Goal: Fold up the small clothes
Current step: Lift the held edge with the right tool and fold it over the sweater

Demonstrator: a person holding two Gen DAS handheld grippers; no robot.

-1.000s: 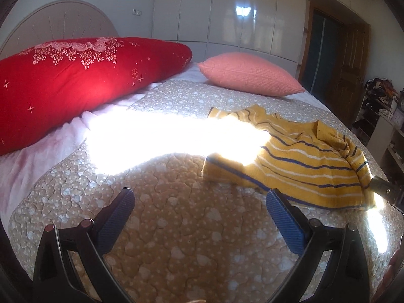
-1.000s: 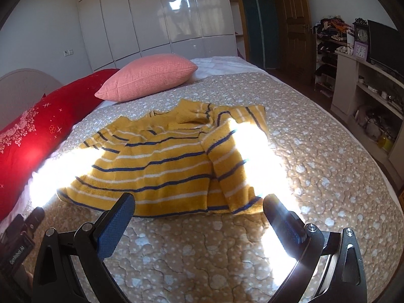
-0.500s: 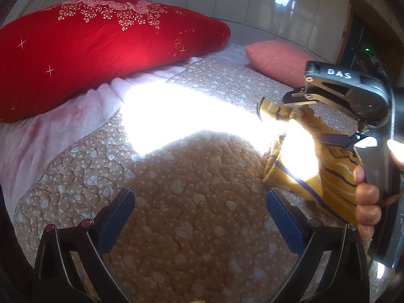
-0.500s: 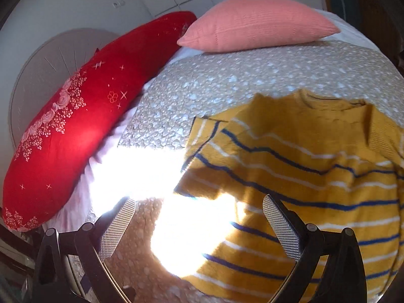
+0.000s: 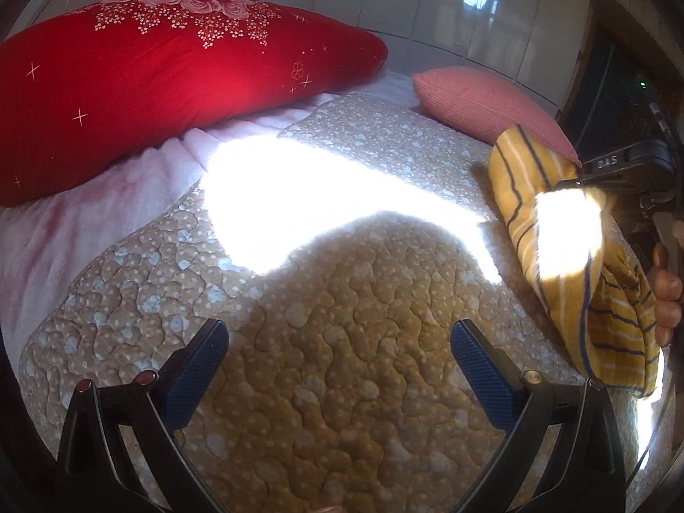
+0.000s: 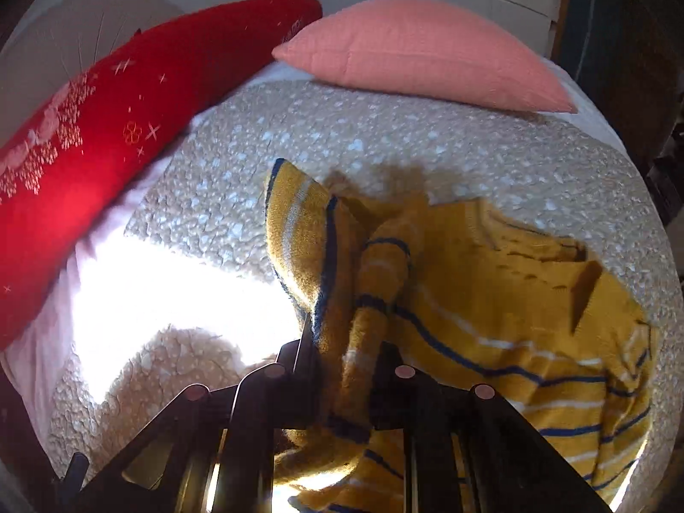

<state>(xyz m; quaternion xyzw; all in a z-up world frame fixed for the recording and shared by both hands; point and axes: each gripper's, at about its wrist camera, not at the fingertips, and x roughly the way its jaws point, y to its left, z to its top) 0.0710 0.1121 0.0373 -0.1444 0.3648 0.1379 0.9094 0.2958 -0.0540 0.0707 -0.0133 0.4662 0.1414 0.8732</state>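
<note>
A small yellow sweater with blue and white stripes [image 6: 491,299] lies on the quilted bed cover [image 6: 384,141]. My right gripper [image 6: 346,342] is shut on the sweater's left edge and lifts a bunched fold of it off the bed. In the left wrist view the lifted sweater [image 5: 551,231] hangs at the far right, under the right gripper's black body. My left gripper [image 5: 337,363] is open and empty, low over bare quilt, well left of the sweater.
A long red pillow [image 5: 149,72] and a pink pillow [image 5: 483,98] lie at the head of the bed. A bright sun patch [image 5: 308,196] crosses the quilt. A pale pink sheet [image 5: 64,231] shows at the left. White wardrobe doors stand behind.
My right gripper moved to the sweater's left edge, closed on it and lifted it. My left gripper swung left, away from the sweater, and stayed open.
</note>
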